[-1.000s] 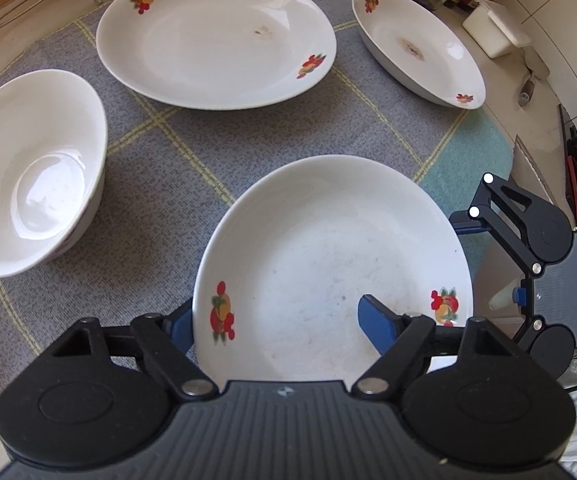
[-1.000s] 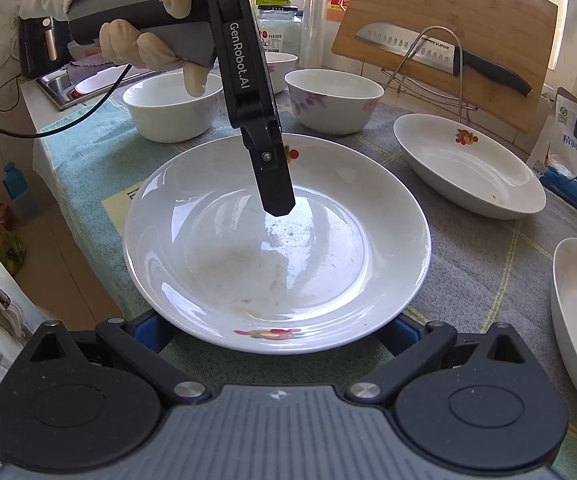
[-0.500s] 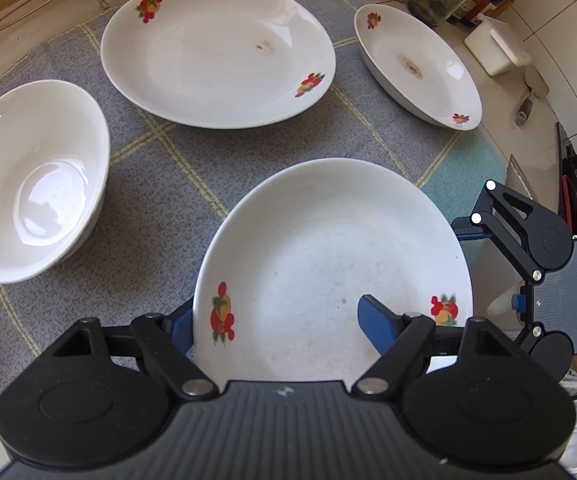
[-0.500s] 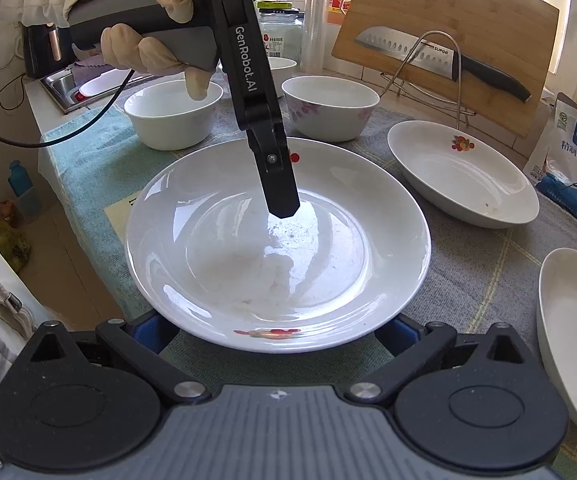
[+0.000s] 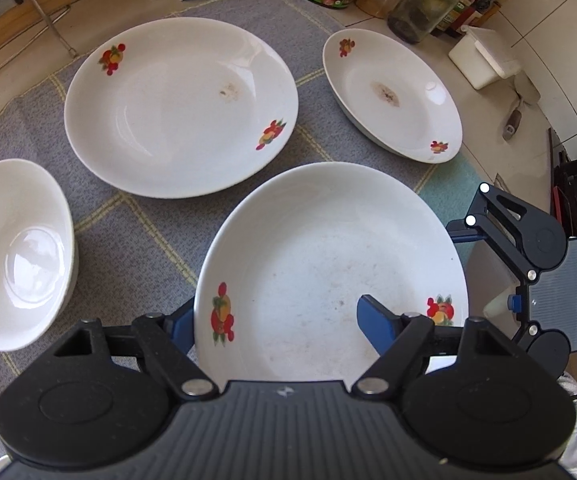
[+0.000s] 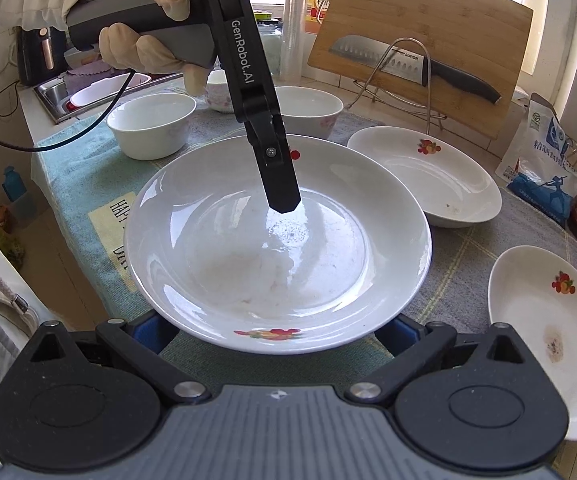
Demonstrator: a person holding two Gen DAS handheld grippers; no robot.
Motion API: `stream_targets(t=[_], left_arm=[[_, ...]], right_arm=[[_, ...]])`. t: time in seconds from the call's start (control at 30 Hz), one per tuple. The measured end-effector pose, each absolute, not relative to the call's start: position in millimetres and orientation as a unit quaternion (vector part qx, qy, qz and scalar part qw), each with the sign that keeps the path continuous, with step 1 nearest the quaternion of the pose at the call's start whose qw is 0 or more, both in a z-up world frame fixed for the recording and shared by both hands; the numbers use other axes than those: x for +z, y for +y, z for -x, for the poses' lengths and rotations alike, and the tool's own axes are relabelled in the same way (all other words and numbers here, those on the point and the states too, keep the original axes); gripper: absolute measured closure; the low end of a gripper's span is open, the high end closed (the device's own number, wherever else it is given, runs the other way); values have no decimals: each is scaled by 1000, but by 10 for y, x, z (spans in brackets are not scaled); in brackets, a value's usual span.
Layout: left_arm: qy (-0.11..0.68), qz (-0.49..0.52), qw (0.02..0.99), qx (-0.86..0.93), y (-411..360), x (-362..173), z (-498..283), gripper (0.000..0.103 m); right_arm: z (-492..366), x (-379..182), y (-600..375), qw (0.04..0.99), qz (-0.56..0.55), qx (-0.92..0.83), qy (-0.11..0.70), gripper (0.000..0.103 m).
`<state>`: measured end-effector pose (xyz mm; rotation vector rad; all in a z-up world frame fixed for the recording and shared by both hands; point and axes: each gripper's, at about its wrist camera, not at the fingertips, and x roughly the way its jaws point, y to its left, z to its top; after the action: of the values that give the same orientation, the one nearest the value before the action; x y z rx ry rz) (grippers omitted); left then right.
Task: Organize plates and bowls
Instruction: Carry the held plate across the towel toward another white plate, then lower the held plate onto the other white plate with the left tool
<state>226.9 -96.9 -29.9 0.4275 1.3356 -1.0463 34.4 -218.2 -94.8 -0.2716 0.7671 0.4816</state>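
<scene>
Plate (image 5: 328,264) rim between left tongs (image 5: 276,324)

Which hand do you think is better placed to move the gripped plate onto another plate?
Left: the left gripper clamps the plate by its rim; the right gripper, open, merely sits under its edge.

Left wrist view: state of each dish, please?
White floral deep plate: rim pinched in shut left hand-held gripper.
Large white floral plate: on grey checked cloth, small stain.
Smaller white floral plate: on cloth, brown stain.
White bowl: upright, empty.
</scene>
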Motion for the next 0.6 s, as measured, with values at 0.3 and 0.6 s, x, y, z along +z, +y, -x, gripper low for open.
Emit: stream_targets(t=[0.3,0.6], left_arm=[[572,-199,638,-476,-1433,-203,-2266,24],[556,-210,632,-497,-1905,-143,-2292,24]], right_arm=[[-324,-870,-2538,898,123,209,368,0],[-279,-807,-2897,906,116,178,366,0]])
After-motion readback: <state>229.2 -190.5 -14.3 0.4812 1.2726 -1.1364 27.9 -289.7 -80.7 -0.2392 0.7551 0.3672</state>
